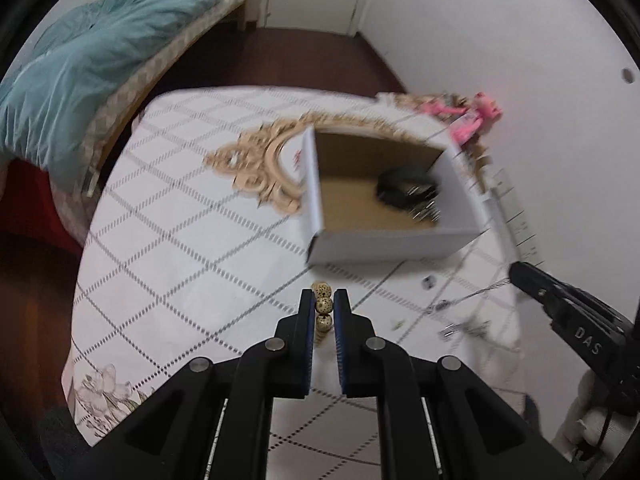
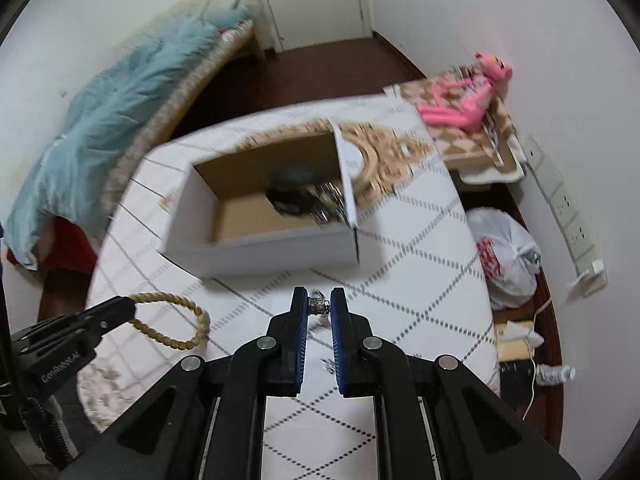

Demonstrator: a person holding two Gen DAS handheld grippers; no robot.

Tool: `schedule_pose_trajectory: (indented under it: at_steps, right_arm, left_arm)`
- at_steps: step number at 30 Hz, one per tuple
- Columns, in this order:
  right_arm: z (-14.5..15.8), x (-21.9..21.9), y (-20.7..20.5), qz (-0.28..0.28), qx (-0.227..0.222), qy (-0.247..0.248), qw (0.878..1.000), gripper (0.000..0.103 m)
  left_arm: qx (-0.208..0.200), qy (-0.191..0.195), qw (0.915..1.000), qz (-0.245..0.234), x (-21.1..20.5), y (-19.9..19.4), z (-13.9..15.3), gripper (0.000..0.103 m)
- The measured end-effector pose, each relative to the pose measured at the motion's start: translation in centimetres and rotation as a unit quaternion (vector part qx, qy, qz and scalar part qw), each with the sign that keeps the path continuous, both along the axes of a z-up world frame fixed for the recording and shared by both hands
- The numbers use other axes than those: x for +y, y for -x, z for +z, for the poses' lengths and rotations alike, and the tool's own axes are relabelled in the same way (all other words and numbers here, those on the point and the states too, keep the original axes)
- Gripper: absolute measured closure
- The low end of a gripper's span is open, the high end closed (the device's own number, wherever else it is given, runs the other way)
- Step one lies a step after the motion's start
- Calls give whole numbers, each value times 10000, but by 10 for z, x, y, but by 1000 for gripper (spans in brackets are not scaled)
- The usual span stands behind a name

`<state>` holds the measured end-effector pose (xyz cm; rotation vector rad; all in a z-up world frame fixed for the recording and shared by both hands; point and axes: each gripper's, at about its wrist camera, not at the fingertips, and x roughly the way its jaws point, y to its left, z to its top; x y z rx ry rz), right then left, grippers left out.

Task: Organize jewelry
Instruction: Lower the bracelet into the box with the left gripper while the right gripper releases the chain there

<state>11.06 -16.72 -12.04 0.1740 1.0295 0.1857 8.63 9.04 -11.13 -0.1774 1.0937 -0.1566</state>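
The left gripper [image 1: 323, 300] has its jaws pinching a beaded bracelet [image 2: 182, 320] above the table [image 1: 180, 248]. The right gripper [image 2: 319, 300] pinches a silver chain [image 2: 318, 305], near the open box [image 2: 260, 246].

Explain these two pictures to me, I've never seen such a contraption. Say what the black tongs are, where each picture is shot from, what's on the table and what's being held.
The black tongs are two hand-held grippers, one in each of a person's hands. Each carries a wide-angle camera that looks forward along its two fingers, so one picture is shot from the left gripper, the other from the right.

The left gripper is shut on a bracelet of speckled tan beads; the right camera shows its loop hanging off the tips. The right gripper is shut on a small silvery piece, too blurred to name.

Below is a table with a white diamond-patterned cloth. On it stands an open white cardboard box with dark and shiny items already inside, and a few small metal bits lie loose near the right gripper.
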Motion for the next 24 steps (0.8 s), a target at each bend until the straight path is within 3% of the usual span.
schedule_pose_trajectory:
  at_steps: [6, 10, 18, 24]
  right_arm:
    - [56, 5, -17, 263, -337, -280, 9987, 91]
    - [73, 13, -39, 395, -406, -368, 9977, 91]
    - [43, 25, -94, 522, 119, -513, 9972, 91]
    - [13, 31, -117, 571, 511, -516, 9957, 91]
  left_arm:
    - [-367, 315, 9984, -280, -3, -24, 53, 96]
    - [-390, 426, 9969, -527, -10, -58, 65, 96]
    - [64, 356, 9964, -773, -21, -122, 39, 96]
    - [419, 435, 9952, -772, -21, -146, 10, 96]
